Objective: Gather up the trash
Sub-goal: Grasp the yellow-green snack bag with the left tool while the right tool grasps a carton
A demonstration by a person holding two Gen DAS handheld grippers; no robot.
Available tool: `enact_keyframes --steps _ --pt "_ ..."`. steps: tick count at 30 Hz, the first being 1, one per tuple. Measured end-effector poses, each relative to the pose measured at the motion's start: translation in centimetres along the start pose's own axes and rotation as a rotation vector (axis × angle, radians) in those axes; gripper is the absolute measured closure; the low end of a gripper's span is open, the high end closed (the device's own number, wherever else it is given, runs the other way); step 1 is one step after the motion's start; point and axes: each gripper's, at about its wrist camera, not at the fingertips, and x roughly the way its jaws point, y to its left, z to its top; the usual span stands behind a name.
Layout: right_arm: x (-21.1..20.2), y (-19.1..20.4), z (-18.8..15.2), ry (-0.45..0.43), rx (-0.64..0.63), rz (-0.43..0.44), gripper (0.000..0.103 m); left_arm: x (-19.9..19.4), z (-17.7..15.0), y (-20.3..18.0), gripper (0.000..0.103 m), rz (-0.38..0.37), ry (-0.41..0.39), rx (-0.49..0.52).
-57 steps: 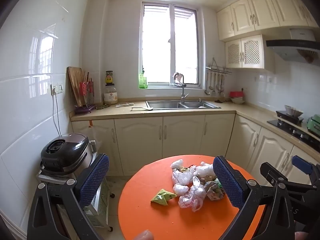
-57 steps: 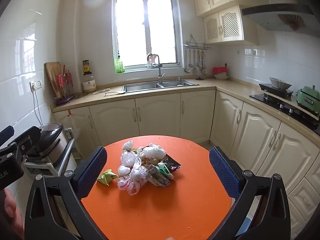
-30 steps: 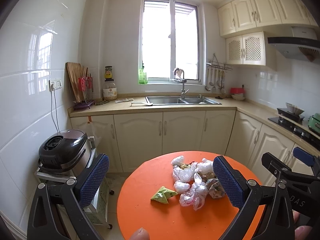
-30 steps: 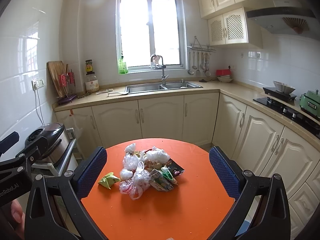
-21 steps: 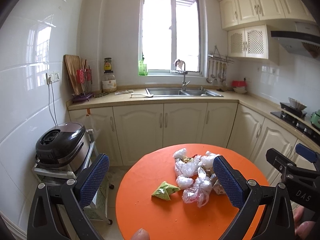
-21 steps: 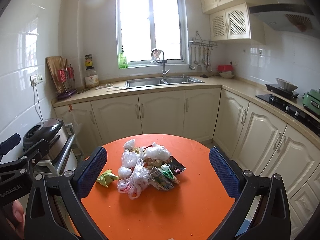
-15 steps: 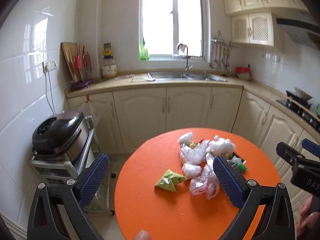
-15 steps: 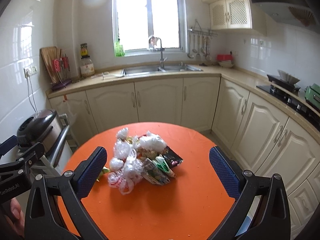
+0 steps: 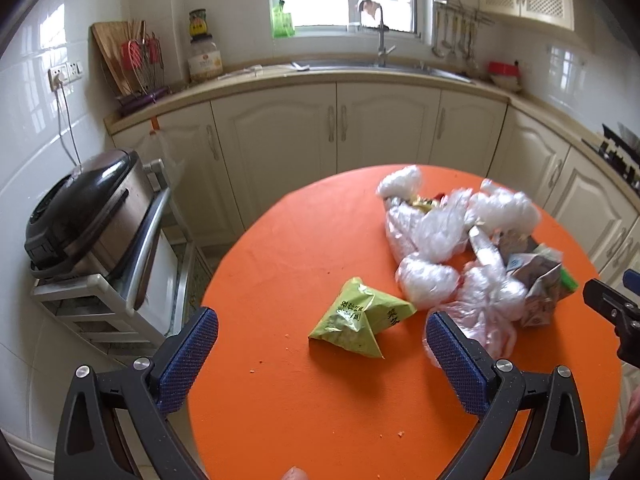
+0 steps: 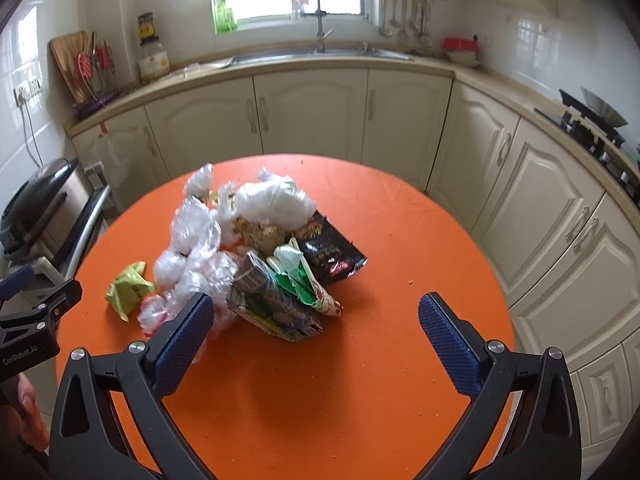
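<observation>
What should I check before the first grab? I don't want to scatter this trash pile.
1. Left gripper open, holding nothing: ok.
2. Right gripper open, holding nothing: ok.
3. Green packet lies apart from the pile, ahead of the left gripper: ok.
4. Black wrapper partly tucked under other trash: not ok for a clean pick.
5. Bin or bag to drop trash in: cannot tell, none in view.

You are looking at a round orange table (image 9: 280,400). On it lies a heap of trash: crumpled clear plastic bags (image 9: 432,232), a black snack packet (image 10: 328,254), a green-and-white wrapper (image 10: 300,276) and a printed carton (image 10: 272,308), all touching one another. A green packet (image 9: 358,318) lies just beside the heap, on its left. Small crumbs (image 9: 288,336) dot the tabletop.
</observation>
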Motion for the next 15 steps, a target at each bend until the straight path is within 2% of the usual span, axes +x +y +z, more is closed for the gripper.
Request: enact_keyframes --steps 4,13,14,15 --pt "2.4 0.1 -0.3 0.056 0.001 0.028 0.002 3.7 0.4 -0.3 0.001 0.0 0.032 0.007" --pt "4.6 -0.5 0.5 0.074 0.026 0.064 0.004 11.8 1.5 -1.5 0.003 -0.029 0.098 0.048" --pt "4.8 -0.5 0.5 0.076 0.029 0.074 0.004 12.5 1.5 -1.6 0.007 -0.036 0.105 0.048" --pt "4.9 -0.6 0.5 0.075 0.031 0.083 0.004 13.2 1.5 -1.6 0.02 -0.055 0.121 0.042"
